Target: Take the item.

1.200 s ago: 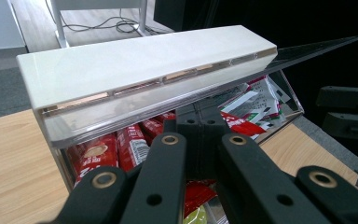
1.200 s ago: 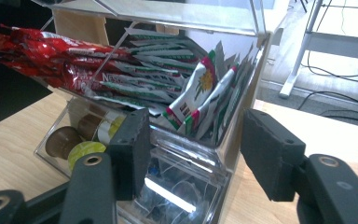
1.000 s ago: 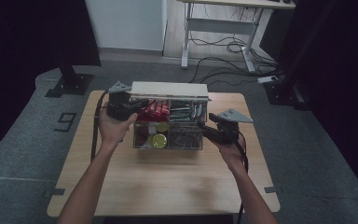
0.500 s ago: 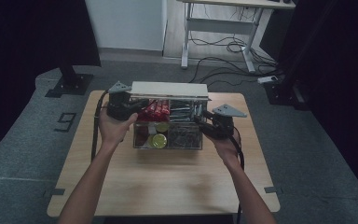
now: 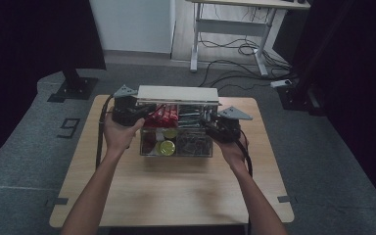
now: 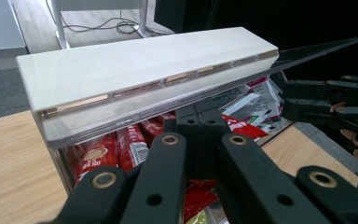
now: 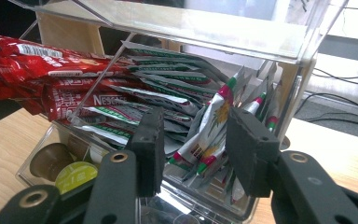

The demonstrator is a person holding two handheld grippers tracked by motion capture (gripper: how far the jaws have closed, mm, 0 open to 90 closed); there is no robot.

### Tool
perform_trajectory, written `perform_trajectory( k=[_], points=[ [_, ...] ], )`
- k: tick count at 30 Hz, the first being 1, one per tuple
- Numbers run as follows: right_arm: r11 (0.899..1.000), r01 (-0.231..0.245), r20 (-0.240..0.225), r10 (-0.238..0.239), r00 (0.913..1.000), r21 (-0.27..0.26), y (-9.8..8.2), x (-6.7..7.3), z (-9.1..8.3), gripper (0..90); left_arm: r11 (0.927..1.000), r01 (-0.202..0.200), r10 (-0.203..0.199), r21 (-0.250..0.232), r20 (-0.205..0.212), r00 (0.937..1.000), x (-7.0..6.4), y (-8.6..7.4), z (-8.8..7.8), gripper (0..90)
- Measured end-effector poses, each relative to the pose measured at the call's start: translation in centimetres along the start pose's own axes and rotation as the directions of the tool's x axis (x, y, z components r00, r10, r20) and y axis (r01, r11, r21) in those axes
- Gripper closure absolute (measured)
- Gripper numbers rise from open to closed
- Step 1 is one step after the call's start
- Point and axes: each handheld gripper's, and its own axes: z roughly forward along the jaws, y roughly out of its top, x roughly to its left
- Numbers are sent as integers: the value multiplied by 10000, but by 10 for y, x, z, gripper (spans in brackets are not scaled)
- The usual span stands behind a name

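Wooden table (image 5: 176, 186), clear acrylic organiser (image 5: 176, 142) at its far middle. Sachet (image 7: 209, 135) standing between right gripper (image 7: 193, 140) jaws, just closing, not yet pinched. Left gripper (image 6: 200, 140) shut, propping lid (image 6: 144, 70) open. Picking still ahead.

Organizer box: crowded above, open table in front

The raised lid (image 5: 177, 93) overhangs the clear box (image 5: 176, 147)'s back; red sachets (image 7: 51, 79) and green-striped sachets (image 7: 205, 135) crowd its upper compartments. Bare table (image 5: 176, 196) lies open before the box.
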Motion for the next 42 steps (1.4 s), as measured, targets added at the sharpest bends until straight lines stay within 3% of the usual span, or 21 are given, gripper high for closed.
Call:
perform_trajectory(
  k=[11, 27, 30, 35, 38, 42],
  points=[
    [9999, 143, 238, -144, 9996, 31, 1, 5, 8, 596, 10000, -11, 11, -13, -19, 10000, 0, 0, 0, 900],
    [9984, 393, 1058, -433, 9934, 394, -2, 10, 21, 681, 10000, 3, -3, -16, -48, 10000, 0, -1, 0, 900],
    [9983, 382, 1060, -428, 9934, 449, -3, 10, 22, 715, 10000, 2, -2, -17, -53, 10000, 0, -1, -1, 900],
    [9979, 309, 1005, -365, 9943, 567, -3, 7, 21, 863, 10000, 3, -3, -7, -43, 10000, 0, -1, -1, 900],
    [9989, 66, 811, -103, 9967, 460, -4, 4, 17, 880, 10000, -7, 7, -13, -52, 10000, 0, -1, -1, 900],
    [9999, 77, 699, -87, 9975, 142, -4, 3, 8, 885, 10000, -10, 10, -11, -93, 10000, 0, -1, 0, 900]
  ],
)
